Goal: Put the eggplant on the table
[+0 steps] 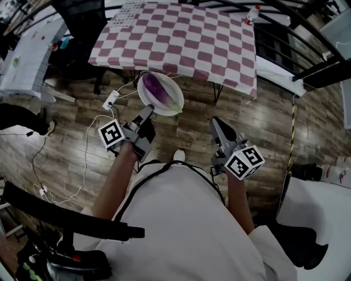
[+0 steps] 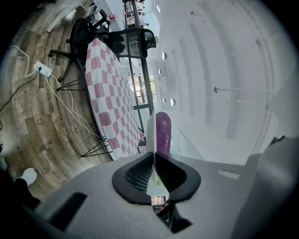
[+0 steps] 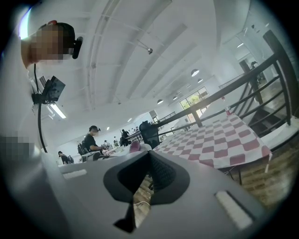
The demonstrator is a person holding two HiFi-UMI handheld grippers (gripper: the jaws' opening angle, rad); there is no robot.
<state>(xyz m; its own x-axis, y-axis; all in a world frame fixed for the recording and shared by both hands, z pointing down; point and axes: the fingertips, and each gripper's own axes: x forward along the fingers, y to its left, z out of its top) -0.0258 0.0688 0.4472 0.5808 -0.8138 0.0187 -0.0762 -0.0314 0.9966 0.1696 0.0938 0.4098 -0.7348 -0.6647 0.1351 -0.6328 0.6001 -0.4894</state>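
A purple eggplant (image 1: 154, 88) lies on a white plate (image 1: 171, 105), held above the wooden floor just in front of the table (image 1: 175, 38) with its red-and-white checked cloth. My left gripper (image 1: 147, 112) is shut on the plate's near rim. In the left gripper view the plate (image 2: 151, 135) shows edge-on between the jaws of the left gripper (image 2: 153, 161), with the eggplant (image 2: 163, 133) beyond. My right gripper (image 1: 218, 125) hangs to the right of the plate, apart from it, shut with nothing in it. From the right gripper view the right gripper (image 3: 148, 170) points toward the table (image 3: 219, 142).
A small bottle (image 1: 251, 15) stands at the table's far right corner. A power strip (image 1: 111, 100) and white cables lie on the floor at the left. Black office chairs (image 1: 82, 22) stand by the table's left side. Dark railings (image 1: 307, 49) run along the right.
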